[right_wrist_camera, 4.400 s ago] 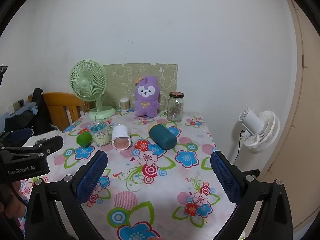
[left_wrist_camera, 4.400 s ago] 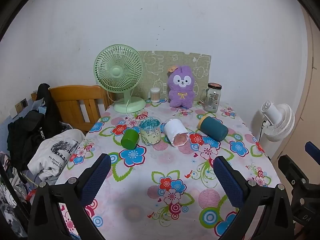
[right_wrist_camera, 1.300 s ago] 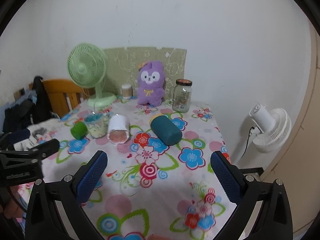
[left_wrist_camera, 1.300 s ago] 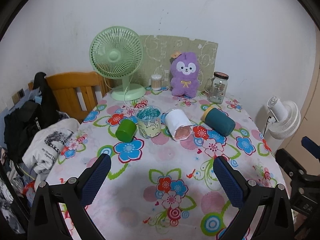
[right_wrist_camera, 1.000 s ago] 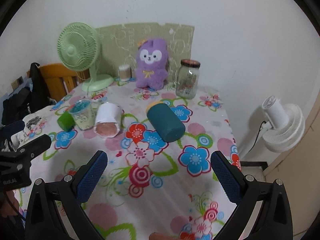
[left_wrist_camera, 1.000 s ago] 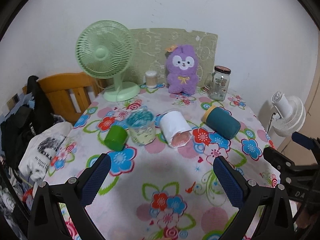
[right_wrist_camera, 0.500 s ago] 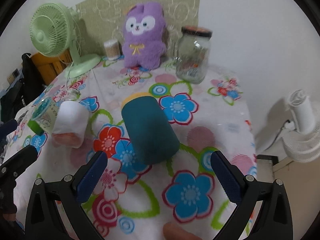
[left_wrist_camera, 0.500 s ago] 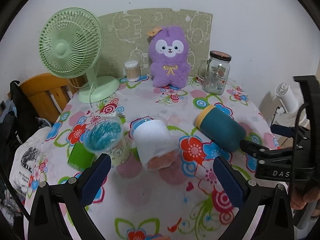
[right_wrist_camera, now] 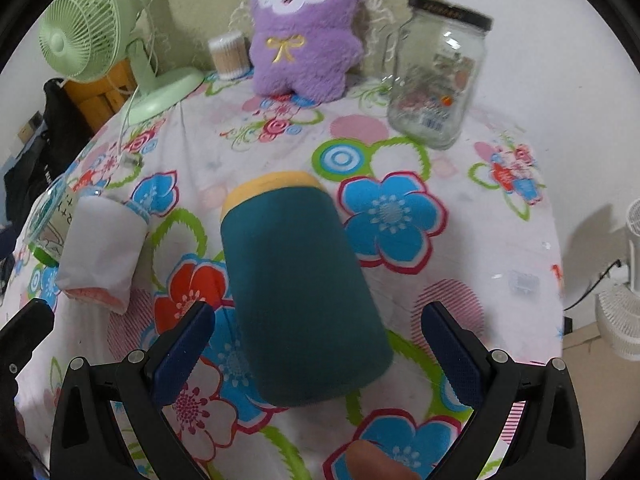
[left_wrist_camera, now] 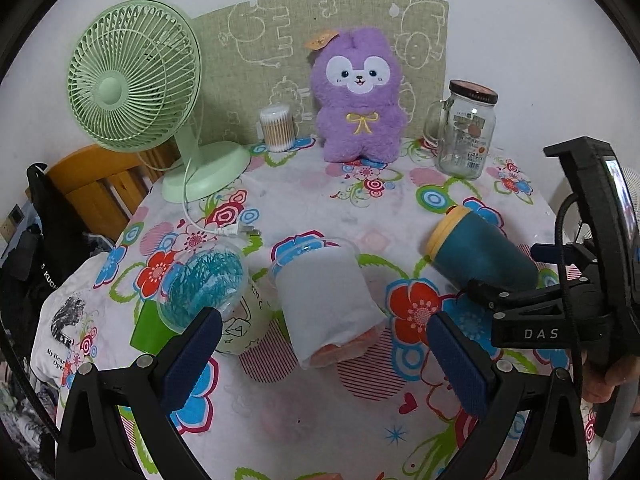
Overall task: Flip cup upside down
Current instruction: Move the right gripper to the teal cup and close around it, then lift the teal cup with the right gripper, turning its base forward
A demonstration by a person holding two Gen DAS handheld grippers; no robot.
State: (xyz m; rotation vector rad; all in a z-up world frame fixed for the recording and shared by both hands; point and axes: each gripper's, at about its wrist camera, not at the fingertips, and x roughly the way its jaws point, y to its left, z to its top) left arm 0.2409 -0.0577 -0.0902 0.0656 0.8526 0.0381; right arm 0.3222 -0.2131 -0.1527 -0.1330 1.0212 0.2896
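A dark teal cup with a yellow rim point(right_wrist_camera: 296, 284) lies on its side on the floral tablecloth; it also shows in the left wrist view point(left_wrist_camera: 480, 256). My right gripper point(right_wrist_camera: 320, 348) is open, its fingers on either side of the cup's base end, not touching it. A white cup point(left_wrist_camera: 328, 300) lies on its side at the centre, its open end towards me. My left gripper point(left_wrist_camera: 324, 360) is open and empty just in front of the white cup.
A clear cup of teal sticks point(left_wrist_camera: 208, 284) and a green cup point(left_wrist_camera: 150, 328) lie left. A green fan point(left_wrist_camera: 136, 80), cotton swab tub point(left_wrist_camera: 278, 128), purple plush point(left_wrist_camera: 360, 96) and glass jar point(left_wrist_camera: 466, 128) stand at the back. A wooden chair point(left_wrist_camera: 100, 184) stands left.
Both grippers have moved forward and down towards the table. The right one has closed in around the teal cup, the left one on the white cup. Both stay open.
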